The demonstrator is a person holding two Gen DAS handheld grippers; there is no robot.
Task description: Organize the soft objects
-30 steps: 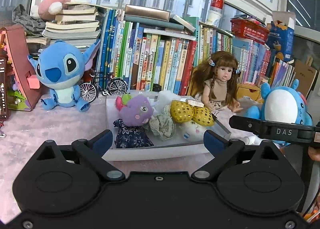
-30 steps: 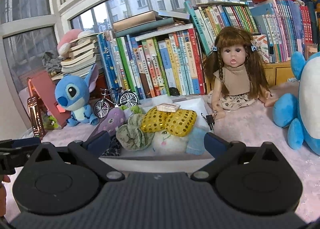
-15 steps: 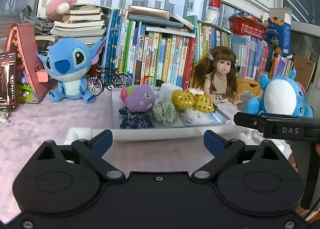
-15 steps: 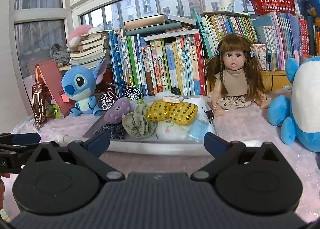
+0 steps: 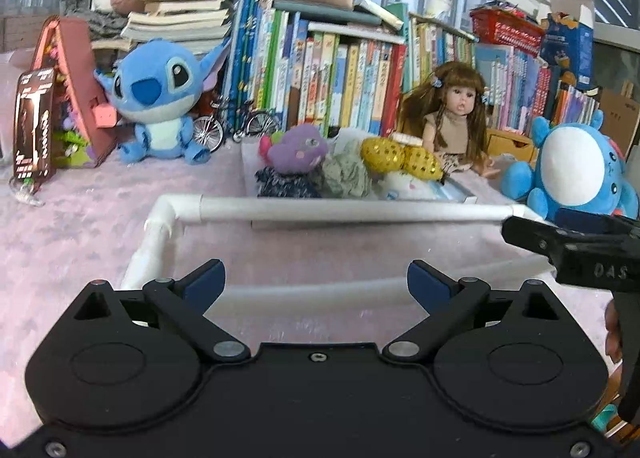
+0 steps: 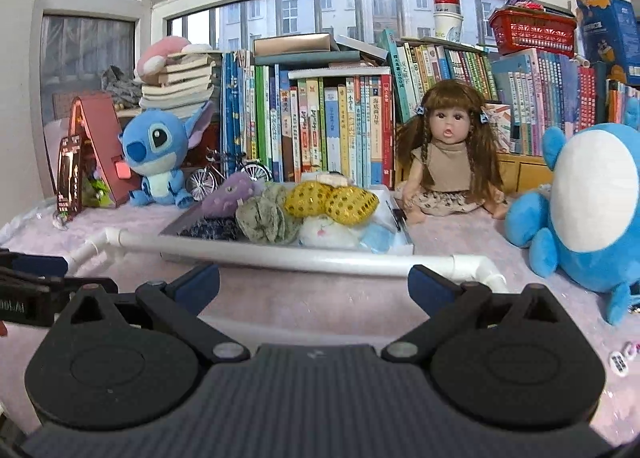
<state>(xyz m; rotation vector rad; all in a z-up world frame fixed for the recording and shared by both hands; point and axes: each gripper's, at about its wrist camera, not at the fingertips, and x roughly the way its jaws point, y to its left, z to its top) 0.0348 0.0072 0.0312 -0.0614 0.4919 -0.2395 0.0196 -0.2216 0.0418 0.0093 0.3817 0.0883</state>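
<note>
A: Where are the soft toys?
B: Heaped in the tray, just beyond the white pipe frame.
A: And the grippers?
B: Left gripper and right gripper both spread wide, empty, probably ready to pick.

I see a purple plush, green scrunchie, gold sequin bow and white toy piled in the tray.
</note>
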